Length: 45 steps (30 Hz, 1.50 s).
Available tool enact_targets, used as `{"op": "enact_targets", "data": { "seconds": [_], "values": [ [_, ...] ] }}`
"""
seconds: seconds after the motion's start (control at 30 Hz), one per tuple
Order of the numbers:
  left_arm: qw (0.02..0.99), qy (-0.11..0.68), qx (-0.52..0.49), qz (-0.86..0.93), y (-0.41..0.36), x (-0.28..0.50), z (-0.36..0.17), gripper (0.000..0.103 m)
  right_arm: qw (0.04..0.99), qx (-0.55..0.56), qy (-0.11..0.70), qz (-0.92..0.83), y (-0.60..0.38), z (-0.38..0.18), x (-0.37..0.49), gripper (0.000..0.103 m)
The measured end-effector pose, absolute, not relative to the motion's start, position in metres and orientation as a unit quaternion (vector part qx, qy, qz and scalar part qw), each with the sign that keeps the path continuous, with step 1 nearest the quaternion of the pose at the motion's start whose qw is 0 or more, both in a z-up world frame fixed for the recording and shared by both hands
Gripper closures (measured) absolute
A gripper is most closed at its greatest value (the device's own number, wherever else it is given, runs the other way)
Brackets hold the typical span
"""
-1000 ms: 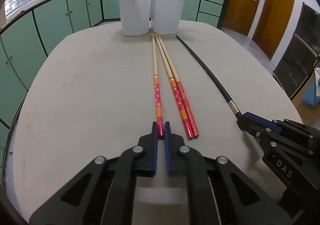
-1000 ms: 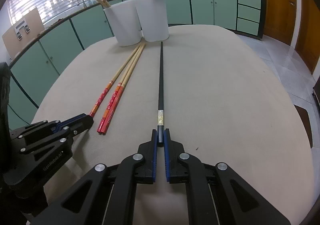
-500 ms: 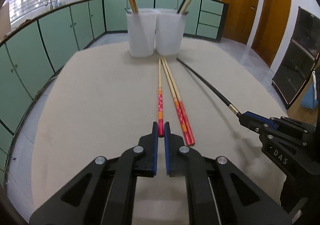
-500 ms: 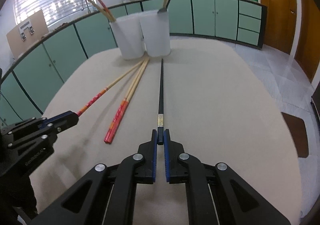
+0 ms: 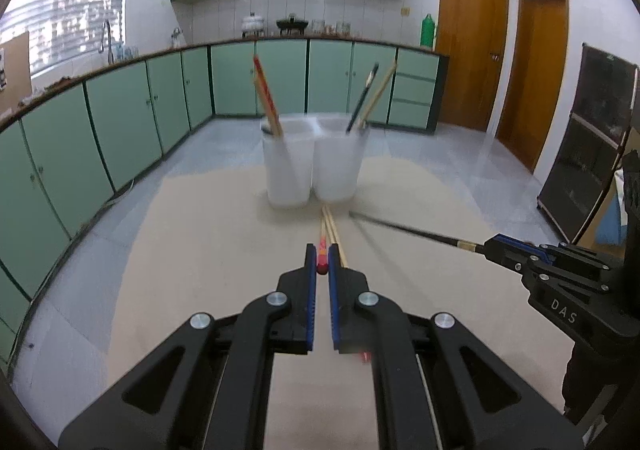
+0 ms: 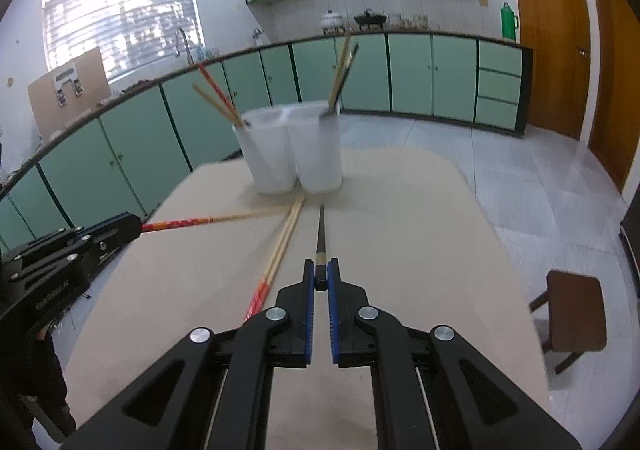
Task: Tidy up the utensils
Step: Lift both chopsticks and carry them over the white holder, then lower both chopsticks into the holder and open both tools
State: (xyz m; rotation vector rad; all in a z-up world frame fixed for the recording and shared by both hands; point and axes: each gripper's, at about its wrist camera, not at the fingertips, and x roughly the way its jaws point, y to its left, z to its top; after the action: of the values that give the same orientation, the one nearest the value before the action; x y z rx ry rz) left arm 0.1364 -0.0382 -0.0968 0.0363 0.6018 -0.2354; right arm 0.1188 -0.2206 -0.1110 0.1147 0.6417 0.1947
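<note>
Both claws carry a chopstick by its butt end, tips aimed at the two cups.

Your left gripper [image 5: 322, 270] is clamped on the red-handled chopstick [image 6: 188, 222], your right gripper [image 6: 320, 277] on the black chopstick [image 5: 408, 231]; both look lifted off the table [image 6: 400, 234], near the left cup [image 5: 287, 166] and right cup [image 5: 337, 164]. These sticks are light, stiff and likely slick: gripped at the very end, they can pivot, so squeeze firmly. Two more chopsticks [image 6: 280, 254] lie flat.
</note>
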Motion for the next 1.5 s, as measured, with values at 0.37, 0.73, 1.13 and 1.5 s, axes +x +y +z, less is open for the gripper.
{"op": "enact_targets", "data": {
  "seconds": [0.37, 0.73, 1.13, 1.5],
  "values": [
    [0.962, 0.240, 0.033, -0.122, -0.042, 0.160, -0.045, 0.098, 0.949, 0.044, 0.282, 0.134, -0.219, -0.048, 0.149, 0.097],
    [0.964, 0.219, 0.023, -0.152, -0.048, 0.174, -0.011, 0.098, 0.942, 0.030, 0.274, 0.189, -0.213, 0.001, 0.182, 0.097],
    [0.975, 0.154, 0.020, -0.160, -0.058, 0.215, 0.051, 0.098, 0.961, 0.028, 0.205, 0.182, -0.212, 0.072, 0.226, 0.097],
    [0.987, 0.106, 0.013, -0.117, -0.068, 0.298, 0.076, 0.098, 0.975, 0.080, 0.156, 0.140, -0.230, 0.090, 0.306, 0.097]
  ]
}}
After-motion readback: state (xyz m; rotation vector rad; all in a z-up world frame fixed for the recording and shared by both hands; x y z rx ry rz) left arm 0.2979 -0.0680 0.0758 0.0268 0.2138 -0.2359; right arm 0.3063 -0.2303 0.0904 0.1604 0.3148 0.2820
